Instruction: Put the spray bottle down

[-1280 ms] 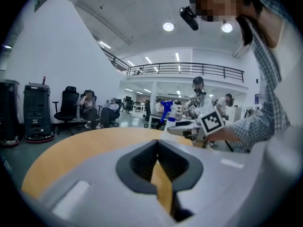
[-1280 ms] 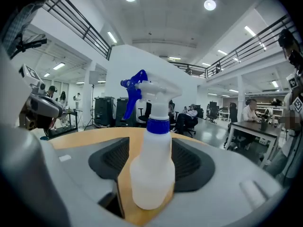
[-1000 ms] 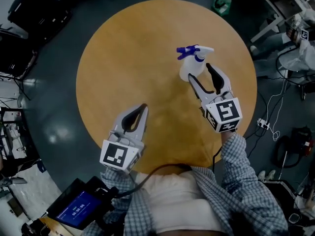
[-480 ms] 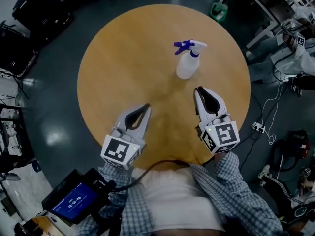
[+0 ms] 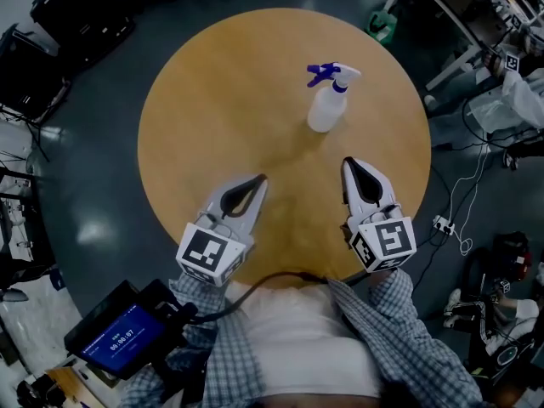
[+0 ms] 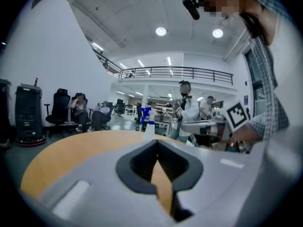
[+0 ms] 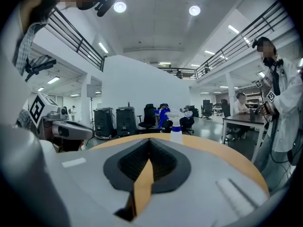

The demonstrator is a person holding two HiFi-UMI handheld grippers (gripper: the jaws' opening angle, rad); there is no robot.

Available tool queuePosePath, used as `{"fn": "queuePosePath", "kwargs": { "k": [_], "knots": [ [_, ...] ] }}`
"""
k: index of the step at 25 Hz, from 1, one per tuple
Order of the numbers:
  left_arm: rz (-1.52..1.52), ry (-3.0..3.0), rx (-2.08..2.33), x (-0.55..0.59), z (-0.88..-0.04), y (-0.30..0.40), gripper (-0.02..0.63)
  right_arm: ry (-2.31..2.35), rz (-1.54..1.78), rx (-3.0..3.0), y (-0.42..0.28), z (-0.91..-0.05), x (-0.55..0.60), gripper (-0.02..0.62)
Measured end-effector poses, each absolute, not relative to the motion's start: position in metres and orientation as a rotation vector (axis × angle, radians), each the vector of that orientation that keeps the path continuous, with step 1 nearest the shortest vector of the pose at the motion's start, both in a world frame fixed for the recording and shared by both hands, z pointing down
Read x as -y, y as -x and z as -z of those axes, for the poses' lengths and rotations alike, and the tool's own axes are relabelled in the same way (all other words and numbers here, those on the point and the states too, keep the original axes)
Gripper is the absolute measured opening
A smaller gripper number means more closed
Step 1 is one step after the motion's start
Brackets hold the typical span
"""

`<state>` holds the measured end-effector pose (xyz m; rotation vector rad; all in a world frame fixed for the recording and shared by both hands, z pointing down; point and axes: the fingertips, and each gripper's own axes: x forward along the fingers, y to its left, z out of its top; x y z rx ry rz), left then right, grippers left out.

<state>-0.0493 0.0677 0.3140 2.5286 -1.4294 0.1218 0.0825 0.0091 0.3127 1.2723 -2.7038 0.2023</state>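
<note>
Grey-and-white left gripper (image 5: 260,179) and right gripper (image 5: 348,163) hover over the near edge of the round wooden table (image 5: 212,92). Both have their jaws pressed together, with nothing between them. Farther out, well apart from both, the spray bottle (image 5: 326,107) stands upright on the tabletop. The set-down looks finished. Keep both grippers clear so the bottle stays standing.

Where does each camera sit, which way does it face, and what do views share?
Head view: on the person's head, looking steeply down at the table; shows both sleeves, left gripper, right gripper, bottle.
Left gripper view: on that gripper, facing across the table along its shut jaws; right gripper and sleeve at right.
Right gripper view: likewise, jaws shut; left gripper at left.
All three share the bottle.
</note>
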Motion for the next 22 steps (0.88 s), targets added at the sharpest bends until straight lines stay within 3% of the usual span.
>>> {"fn": "queuePosePath", "kwargs": {
  "k": [16,22],
  "knots": [
    [-0.129,-2.513,1.44,-0.089,-0.306,0.057,-0.002,-1.229,-0.172,2.7,-0.069,-0.308,-0.035,0.003],
    [-0.127,-2.518,1.427,-0.051,-0.317,0.057,-0.002,-1.206,-0.194,2.692,-0.066,-0.319,0.003,0.003]
  ]
}}
